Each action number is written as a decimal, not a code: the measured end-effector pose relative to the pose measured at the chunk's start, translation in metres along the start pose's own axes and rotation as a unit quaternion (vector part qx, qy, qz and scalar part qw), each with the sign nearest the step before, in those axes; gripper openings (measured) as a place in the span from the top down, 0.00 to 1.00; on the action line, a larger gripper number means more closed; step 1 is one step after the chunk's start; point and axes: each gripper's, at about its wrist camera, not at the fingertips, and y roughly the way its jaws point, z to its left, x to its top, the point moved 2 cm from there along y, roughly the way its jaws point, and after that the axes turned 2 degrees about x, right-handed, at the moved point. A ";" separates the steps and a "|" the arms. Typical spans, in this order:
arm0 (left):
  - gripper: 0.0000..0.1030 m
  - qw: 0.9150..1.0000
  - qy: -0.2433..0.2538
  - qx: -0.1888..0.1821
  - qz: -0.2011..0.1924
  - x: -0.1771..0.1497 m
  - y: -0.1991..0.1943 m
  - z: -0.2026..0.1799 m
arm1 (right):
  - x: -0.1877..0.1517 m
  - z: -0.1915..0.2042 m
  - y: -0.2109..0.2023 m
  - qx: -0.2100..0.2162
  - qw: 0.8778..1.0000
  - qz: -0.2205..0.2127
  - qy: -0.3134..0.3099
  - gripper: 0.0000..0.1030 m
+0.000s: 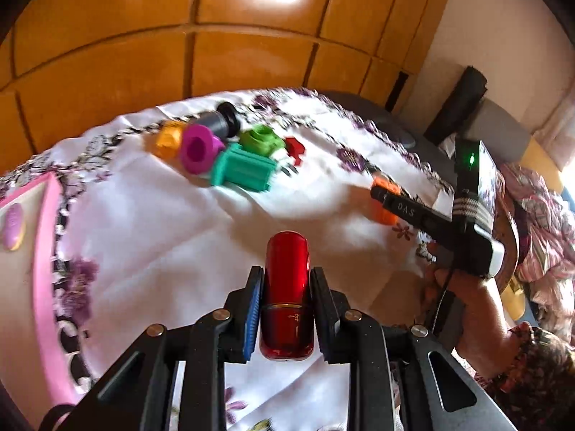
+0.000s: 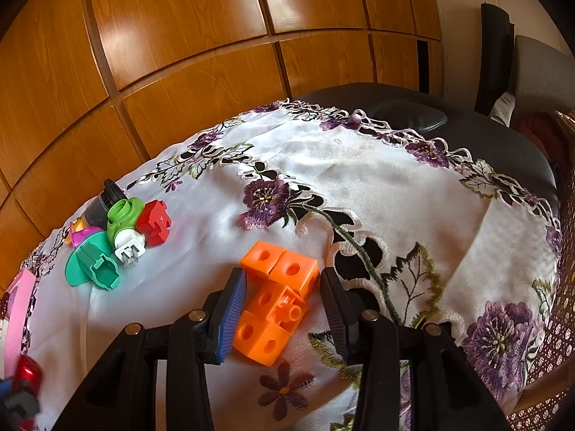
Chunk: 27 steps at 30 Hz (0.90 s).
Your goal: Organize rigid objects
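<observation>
Between the left gripper's (image 1: 286, 280) closed fingers, a red cylinder (image 1: 286, 298) is clamped (long axis pointing forward) above the tablecloth (image 1: 151, 222). Right gripper (image 2: 283, 283): spread wide around orange cubes (image 2: 276, 300); toy pile (image 2: 118, 230) ahead-left.

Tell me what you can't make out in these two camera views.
- Orange block cluster, left wrist view: mostly hidden behind the right gripper.
- Yellow piece, right wrist view: nearly covered by the magenta piece and the dark cylinder.
- Pink item, left wrist view: cut off by the left edge.
- Marking on the red cylinder: too small to read.
- Left gripper, right wrist view: blurred, cut off.
</observation>
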 end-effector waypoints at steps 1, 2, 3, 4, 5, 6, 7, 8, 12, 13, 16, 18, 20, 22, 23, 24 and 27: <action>0.75 1.000 -0.006 0.003 -0.005 0.001 -0.004 0.005 | 0.000 0.000 0.000 -0.001 1.000 0.000 -0.001 0.58; 0.75 1.000 -0.016 0.009 -0.013 0.001 -0.011 0.015 | 0.000 0.001 0.000 -0.002 1.000 0.001 -0.003 0.58; 0.75 0.999 -0.024 0.011 -0.018 0.001 -0.016 0.021 | 0.000 0.001 0.000 -0.004 1.000 0.001 -0.005 0.58; 0.75 0.999 -0.037 0.016 -0.025 0.001 -0.022 0.031 | 0.000 0.002 0.001 -0.005 1.000 0.001 -0.006 0.58; 0.75 0.998 -0.044 0.020 -0.029 0.002 -0.026 0.038 | 0.000 0.002 0.001 -0.006 1.000 0.002 -0.009 0.58; 0.75 0.998 -0.051 0.025 -0.032 0.001 -0.030 0.046 | 0.000 0.003 0.001 -0.008 1.000 0.002 -0.012 0.58; 0.75 0.997 -0.061 0.031 -0.035 0.000 -0.034 0.056 | 0.000 0.004 0.001 -0.010 1.000 0.003 -0.015 0.58; 0.75 0.996 -0.070 0.035 -0.037 -0.001 -0.038 0.064 | 0.000 0.005 0.001 -0.011 1.000 0.004 -0.017 0.58; 0.75 0.991 -0.114 0.055 -0.047 -0.008 -0.056 0.103 | 0.000 0.005 0.001 -0.014 1.000 0.004 -0.020 0.58; 0.75 0.989 -0.125 0.062 -0.051 -0.010 -0.061 0.115 | 0.000 0.006 0.001 -0.015 1.000 0.005 -0.022 0.58; 0.75 0.984 -0.149 0.075 -0.057 -0.014 -0.072 0.141 | 0.000 0.008 0.002 -0.019 0.999 0.006 -0.029 0.58; 0.75 0.980 -0.172 0.079 -0.061 -0.015 -0.078 0.160 | 0.000 0.010 0.002 -0.020 0.999 0.007 -0.035 0.59; 0.75 0.976 -0.190 0.085 -0.064 -0.015 -0.081 0.174 | 0.000 0.012 0.003 -0.022 0.999 0.008 -0.041 0.59; 0.75 0.971 -0.208 0.094 -0.066 -0.015 -0.085 0.189 | 0.000 0.015 0.004 -0.024 0.998 0.010 -0.050 0.60; 0.75 0.970 -0.214 0.096 -0.069 -0.014 -0.087 0.193 | 0.000 0.016 0.004 -0.026 0.998 0.010 -0.052 0.60; 0.75 0.968 -0.221 0.100 -0.072 -0.014 -0.089 0.198 | -0.001 0.016 0.004 -0.027 0.998 0.011 -0.054 0.60; 0.75 0.962 -0.242 0.101 -0.073 -0.017 -0.094 0.208 | -0.001 0.017 0.005 -0.028 0.998 0.012 -0.058 0.61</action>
